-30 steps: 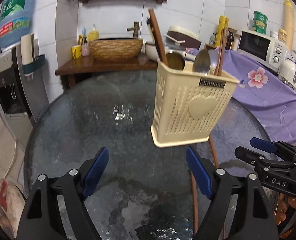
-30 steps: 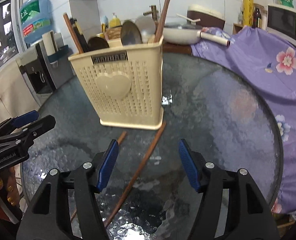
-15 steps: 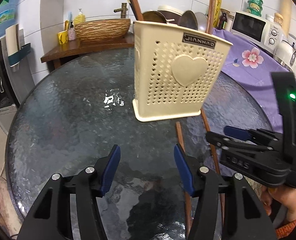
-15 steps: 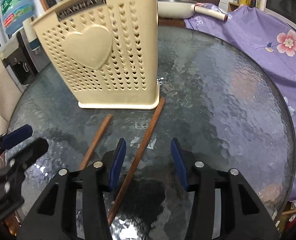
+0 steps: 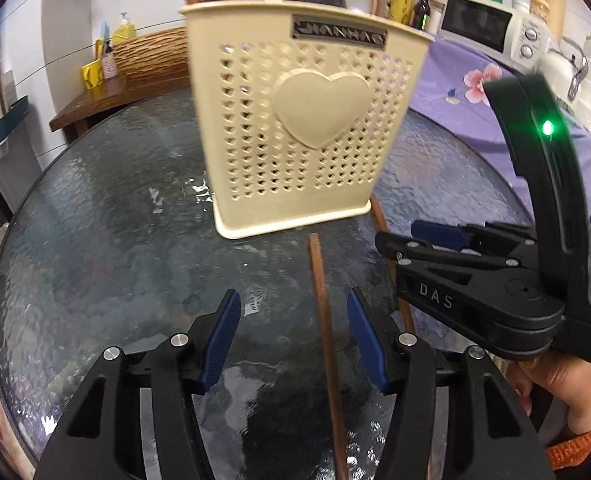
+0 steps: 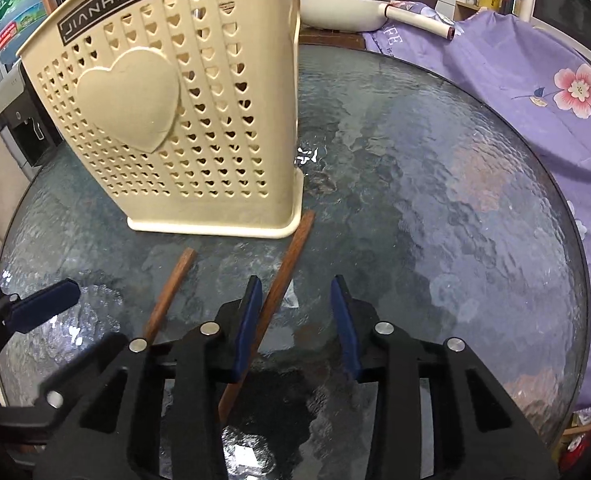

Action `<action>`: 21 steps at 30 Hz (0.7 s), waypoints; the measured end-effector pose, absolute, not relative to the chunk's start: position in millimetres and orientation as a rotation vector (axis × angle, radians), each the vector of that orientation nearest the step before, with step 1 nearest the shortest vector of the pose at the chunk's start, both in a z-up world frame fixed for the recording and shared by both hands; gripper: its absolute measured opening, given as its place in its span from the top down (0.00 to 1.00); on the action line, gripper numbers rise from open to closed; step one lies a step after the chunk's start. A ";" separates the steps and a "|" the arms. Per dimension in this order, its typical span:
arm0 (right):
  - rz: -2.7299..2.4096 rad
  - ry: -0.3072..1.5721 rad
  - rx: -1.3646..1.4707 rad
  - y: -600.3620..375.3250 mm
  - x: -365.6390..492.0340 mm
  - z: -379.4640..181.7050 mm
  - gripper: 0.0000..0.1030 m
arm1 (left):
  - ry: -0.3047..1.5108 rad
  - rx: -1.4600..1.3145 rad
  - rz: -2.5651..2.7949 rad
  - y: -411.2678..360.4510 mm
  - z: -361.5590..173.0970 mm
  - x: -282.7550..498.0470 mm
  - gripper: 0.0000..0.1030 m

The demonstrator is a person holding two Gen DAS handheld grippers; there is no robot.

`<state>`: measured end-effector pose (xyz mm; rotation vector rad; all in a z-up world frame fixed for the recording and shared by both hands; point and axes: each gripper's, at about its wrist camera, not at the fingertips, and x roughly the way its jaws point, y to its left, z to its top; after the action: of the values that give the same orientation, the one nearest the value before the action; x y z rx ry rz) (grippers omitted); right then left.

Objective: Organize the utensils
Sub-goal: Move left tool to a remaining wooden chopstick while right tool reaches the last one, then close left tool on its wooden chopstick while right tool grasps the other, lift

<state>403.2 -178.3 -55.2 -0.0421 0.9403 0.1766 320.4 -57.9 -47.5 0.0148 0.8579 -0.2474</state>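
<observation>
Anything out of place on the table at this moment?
Yes: two wooden chopsticks lie loose on the glass table in front of the cream utensil holder, not parallel, while other utensils already stand inside it.

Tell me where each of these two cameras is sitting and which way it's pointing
Left wrist view: rides the left gripper, looking forward and down at the cream utensil basket and one wooden chopstick between its open fingers; the right gripper and holding hand show at right.
Right wrist view: rides the right gripper, facing the basket; the left gripper's tip shows at left.
Shared: basket, both chopsticks, glass table.
</observation>
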 end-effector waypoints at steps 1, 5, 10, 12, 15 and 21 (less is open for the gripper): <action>0.180 0.940 -0.041 -179.0 405.7 -55.1 0.68 | 0.861 0.020 -0.250 -60.0 -48.9 320.9 0.47; 0.221 0.938 -0.060 -177.2 413.1 -55.7 0.74 | 0.872 0.051 -0.260 -69.2 -53.3 324.6 0.47; 0.281 0.952 -0.129 -173.6 408.9 -55.7 0.82 | 0.893 0.063 -0.272 -73.5 -58.3 326.5 0.51; 0.304 0.965 -0.133 -178.4 407.4 -55.2 0.84 | 0.897 0.062 -0.272 -73.3 -59.8 327.2 0.52; 0.318 0.977 -0.145 -182.9 400.5 -55.2 0.84 | 0.907 0.056 -0.274 -72.8 -61.7 329.6 0.56; 0.316 0.994 -0.050 -197.0 411.6 -56.0 0.84 | 0.917 0.084 -0.279 -76.8 -64.0 339.6 0.59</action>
<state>411.6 -197.0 -56.0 -0.0499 0.9945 0.3161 339.6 -76.8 -64.0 0.0845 0.9173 -0.2789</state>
